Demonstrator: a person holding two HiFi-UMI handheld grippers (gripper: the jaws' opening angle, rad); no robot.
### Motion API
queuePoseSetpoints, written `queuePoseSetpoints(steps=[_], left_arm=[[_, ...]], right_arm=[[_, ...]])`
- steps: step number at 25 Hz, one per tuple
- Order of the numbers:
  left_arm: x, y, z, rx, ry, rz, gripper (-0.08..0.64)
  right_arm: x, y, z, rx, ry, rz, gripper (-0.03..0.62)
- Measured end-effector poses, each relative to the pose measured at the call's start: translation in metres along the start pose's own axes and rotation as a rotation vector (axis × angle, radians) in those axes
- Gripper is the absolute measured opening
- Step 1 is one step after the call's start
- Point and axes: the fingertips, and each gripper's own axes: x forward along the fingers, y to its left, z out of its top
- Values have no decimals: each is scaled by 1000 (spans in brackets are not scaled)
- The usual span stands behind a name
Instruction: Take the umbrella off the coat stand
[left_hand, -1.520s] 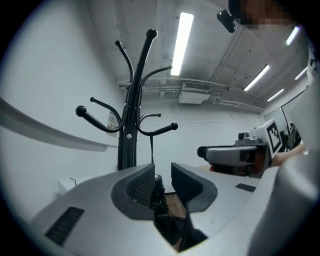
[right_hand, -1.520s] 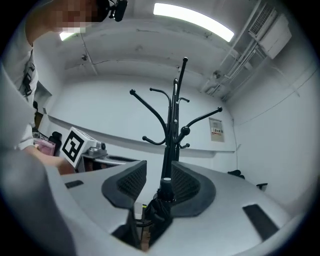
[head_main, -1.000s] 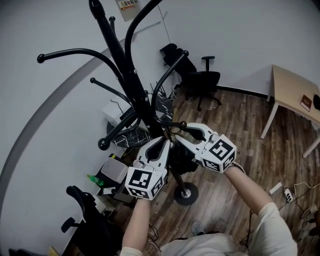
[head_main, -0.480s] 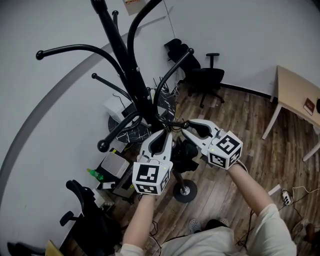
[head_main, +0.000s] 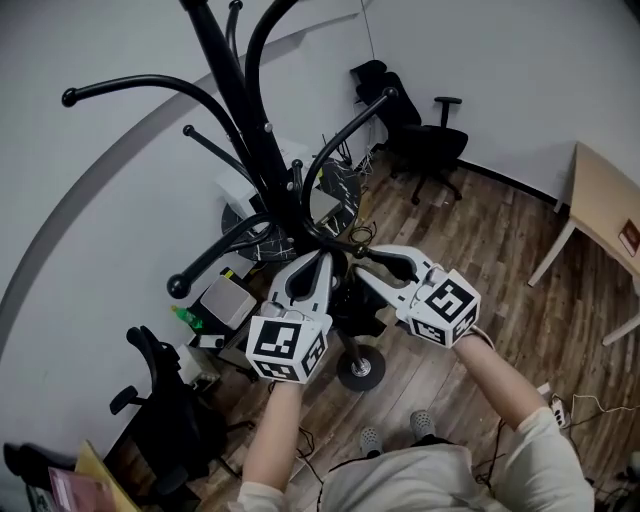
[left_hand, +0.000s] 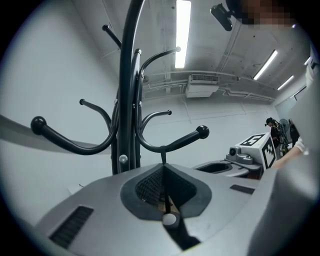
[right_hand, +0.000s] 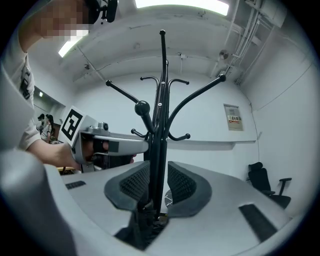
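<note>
Jaws of left hand-held gripper (left_hand: 164, 172) just closed on the hanging cord (left_hand: 163, 156); right hand-held gripper (right_hand: 155, 200), half-open, clamps the umbrella (right_hand: 144, 226).

Expect even, rather dim light in the head view. The coat stand (head_main: 262, 150) reads as a near-black shape against the pale wall (head_main: 90, 200), which curves towards the edges. In the left gripper view, a strip light (left_hand: 183, 32) glares at 12 o'clock and a second strip (left_hand: 265, 64) at 2 o'clock. In the right gripper view, a ceiling light (right_hand: 182, 4) burns out at 12 o'clock. Both gripper views bend straight lines, blacken at the corners and blur the nearest surfaces.
</note>
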Motion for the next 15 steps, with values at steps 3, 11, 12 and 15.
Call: queuePoseSetpoints(steps=[3,11,12,15], left_arm=[[0,2,2,17,3,23,21],[-11,6,-1,101,43,125,21],[-12,6,-1,99,43,135,21],[-14,7,1,114,37,160,21]], right_arm=[[11,2,3,20,-11,50,115],[31,7,1,80,-45,134,104],[33,8,3,93,-52,145,104],[38,12,10,125,-72,175,104]])
